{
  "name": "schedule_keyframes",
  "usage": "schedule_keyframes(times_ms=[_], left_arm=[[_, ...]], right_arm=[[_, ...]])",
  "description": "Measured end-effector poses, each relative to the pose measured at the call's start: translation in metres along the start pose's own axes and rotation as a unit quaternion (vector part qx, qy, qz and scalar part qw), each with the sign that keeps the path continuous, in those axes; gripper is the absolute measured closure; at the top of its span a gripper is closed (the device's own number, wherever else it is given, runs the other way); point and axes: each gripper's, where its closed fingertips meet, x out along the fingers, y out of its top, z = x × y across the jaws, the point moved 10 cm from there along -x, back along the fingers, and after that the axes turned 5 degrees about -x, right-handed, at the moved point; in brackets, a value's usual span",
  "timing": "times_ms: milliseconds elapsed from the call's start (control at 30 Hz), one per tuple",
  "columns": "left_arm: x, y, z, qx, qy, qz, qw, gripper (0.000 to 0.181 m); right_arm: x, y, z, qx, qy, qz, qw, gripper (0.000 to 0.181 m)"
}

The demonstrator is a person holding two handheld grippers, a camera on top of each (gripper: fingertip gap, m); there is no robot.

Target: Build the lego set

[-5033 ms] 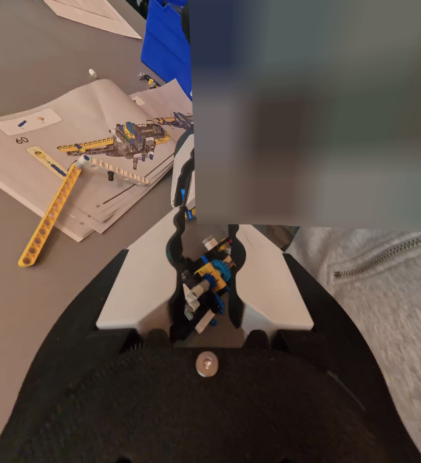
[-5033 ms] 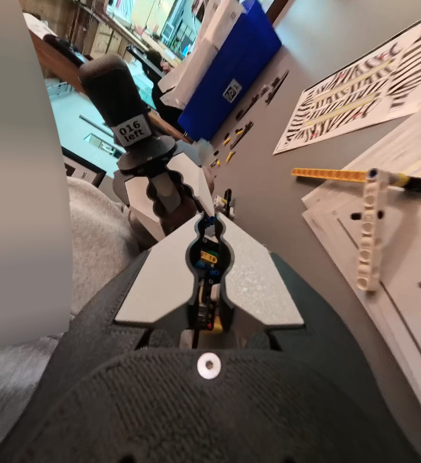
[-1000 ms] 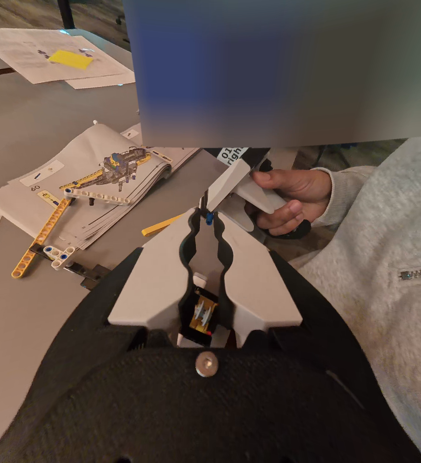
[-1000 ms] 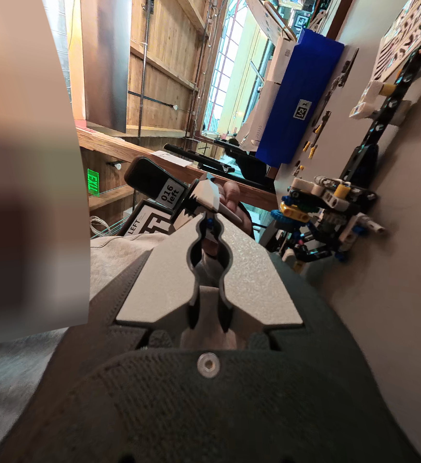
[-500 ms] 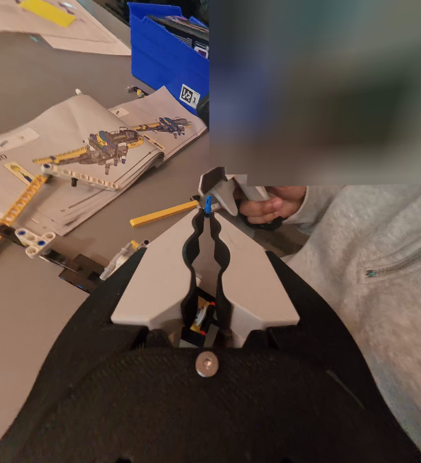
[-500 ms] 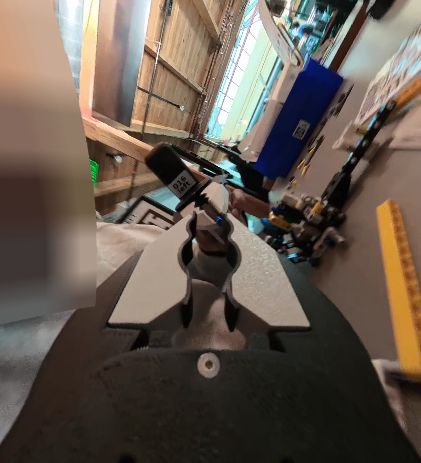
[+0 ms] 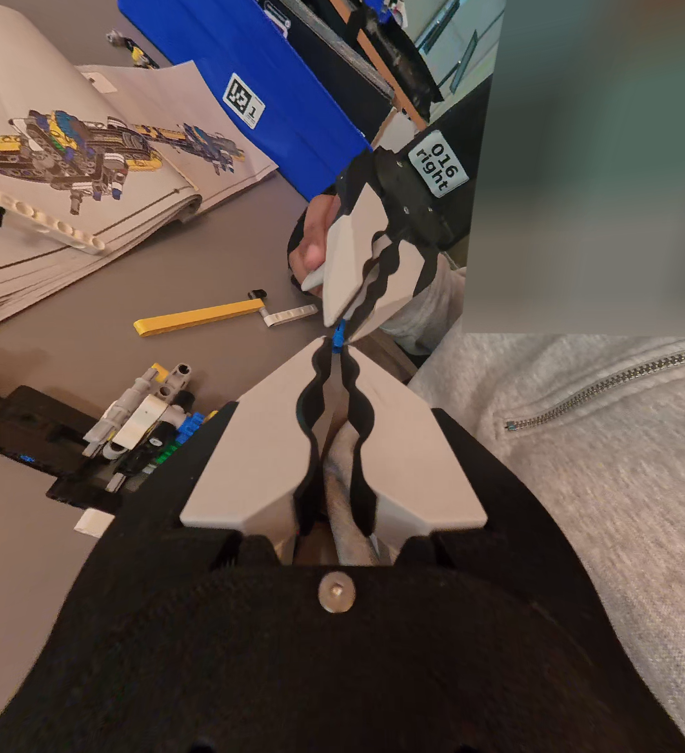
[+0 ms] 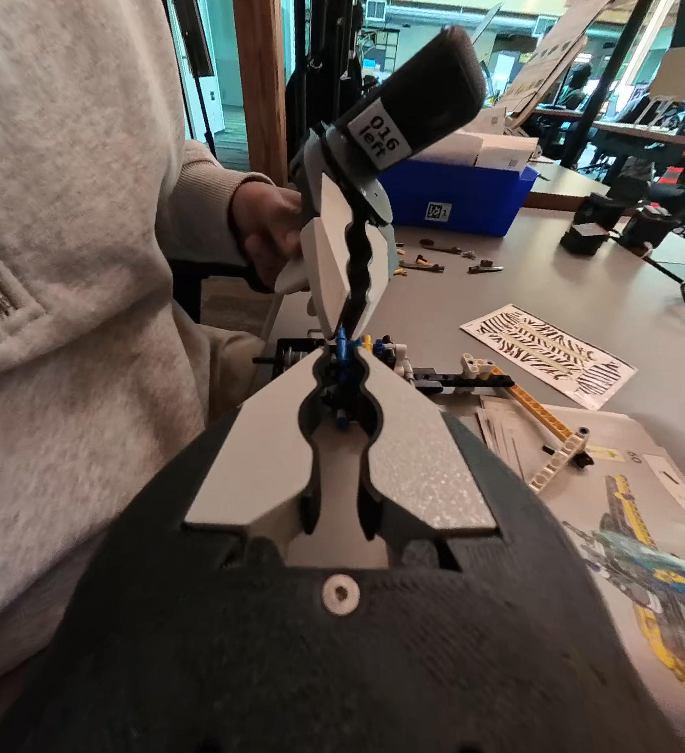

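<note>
A small blue pin (image 7: 337, 335) is pinched between both grippers, which meet tip to tip above the table's near edge. My left gripper (image 7: 335, 344) is shut on its lower end. My right gripper (image 8: 341, 353) is shut on the same blue pin (image 8: 341, 344), and the left gripper (image 8: 342, 326) comes down onto it from above. In the left wrist view the right gripper (image 7: 342, 322) points down at the pin. The partly built model (image 7: 141, 419) lies on the table left of my left gripper. In the right wrist view the model (image 8: 389, 354) is just behind the fingertips.
An open instruction booklet (image 7: 88, 163) carries a white beam (image 7: 35, 216). A yellow beam (image 7: 198, 315) lies on the grey table. A blue bin (image 7: 251, 81) stands at the back. A striped sticker sheet (image 8: 544, 354) and small loose parts (image 8: 426, 267) lie beyond. A person's grey sleeve (image 8: 88, 285) is close by. Both grippers' tips are close together, under 4 cm apart.
Five seconds ago both grippers held the model; now it lies on the table. Over the last second both grippers stayed tip to tip on the blue pin while turning.
</note>
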Motion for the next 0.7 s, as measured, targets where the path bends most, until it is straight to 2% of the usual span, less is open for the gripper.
schedule_keyframes(times_ms=[33,233,300,400,467,533,600,700], left_arm=[[0.0,-0.001,-0.001,-0.003,-0.002,-0.001,1.0,0.179],[0.0,-0.003,-0.007,-0.023,-0.009,0.001,1.0,0.178],[-0.008,0.0,-0.004,0.003,0.023,0.024,0.999,0.16],[-0.028,0.003,-0.002,0.063,0.123,0.042,0.989,0.144],[-0.036,-0.002,-0.006,0.079,0.191,0.008,0.978,0.147],[-0.039,-0.008,-0.009,0.077,0.227,-0.029,0.97,0.151],[-0.038,-0.013,-0.012,0.062,0.231,-0.044,0.97,0.156],[-0.036,-0.016,-0.019,0.031,0.207,-0.033,0.977,0.157]], right_arm=[[0.0,0.0,0.0,0.001,0.001,0.006,1.0,0.179],[0.001,-0.003,0.001,0.02,0.007,0.0,1.0,0.18],[0.003,-0.006,0.005,0.045,-0.005,-0.006,0.999,0.18],[0.007,-0.017,0.013,0.102,-0.032,-0.048,0.993,0.18],[0.014,-0.021,0.018,0.141,-0.045,-0.083,0.985,0.18],[0.025,-0.022,0.018,0.172,-0.035,-0.138,0.975,0.179],[0.034,-0.021,0.016,0.176,-0.03,-0.16,0.971,0.18],[0.04,-0.021,0.016,0.177,-0.019,-0.161,0.971,0.179]])
